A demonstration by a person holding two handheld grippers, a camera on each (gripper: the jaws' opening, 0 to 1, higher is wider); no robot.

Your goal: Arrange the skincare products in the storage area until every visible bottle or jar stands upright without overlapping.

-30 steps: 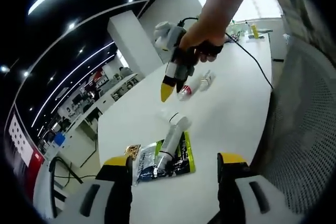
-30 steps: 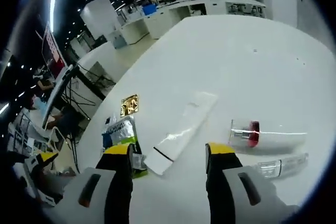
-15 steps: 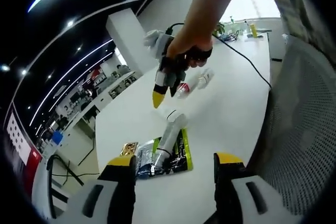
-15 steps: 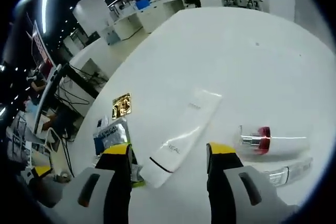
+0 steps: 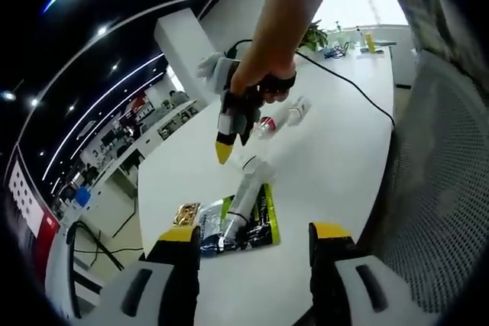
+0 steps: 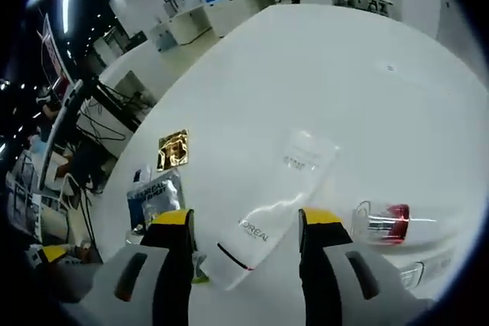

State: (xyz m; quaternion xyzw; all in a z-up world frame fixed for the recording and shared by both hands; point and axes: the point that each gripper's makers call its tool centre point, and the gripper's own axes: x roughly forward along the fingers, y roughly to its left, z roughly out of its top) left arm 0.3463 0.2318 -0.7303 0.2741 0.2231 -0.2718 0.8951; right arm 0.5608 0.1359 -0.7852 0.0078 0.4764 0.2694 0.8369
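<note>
Left gripper view: left gripper [image 5: 250,238], black jaws w/ yellow tips, rises from bottom centre of frame; jaws spread wide, nothing between them, released. Just above them, lower centre, a green-and-silver foil sachet pack [image 5: 261,221] lies flat on the white tabletop [image 5: 336,166], w/ a small gold square packet [image 5: 186,214] at its left edge. A long white squeeze tube [image 5: 246,193] lies on its side across the sachet pack, crimped end pointing toward frame centre. Above centre, a person's hand [image 5: 261,75] holds the right gripper [image 5: 224,149], yellow tips aimed down at the tube's far end, not touching it. To the right of that gripper, upper centre, a clear bottle w/ red band [image 5: 267,123] & a clear slim bottle [image 5: 299,111] both lie on their sides. Black cable [image 5: 359,89] runs across the table toward upper right; grey mesh chair back [image 5: 439,181] at right edge.

Right gripper view: right gripper [image 6: 247,224] comes up from bottom centre, jaws parted, gripping nothing; the white tube [image 6: 276,200] (lettering "L'OREAL") lies flat in the gap betw. the tips, slanting to upper right. Red-banded bottle [image 6: 386,220] lies lower right, slim one [image 6: 428,268] under it near bottom-right edge. Sachet pack [image 6: 155,198] lower left, gold packet [image 6: 173,148] above it, apart from the tube.
</note>
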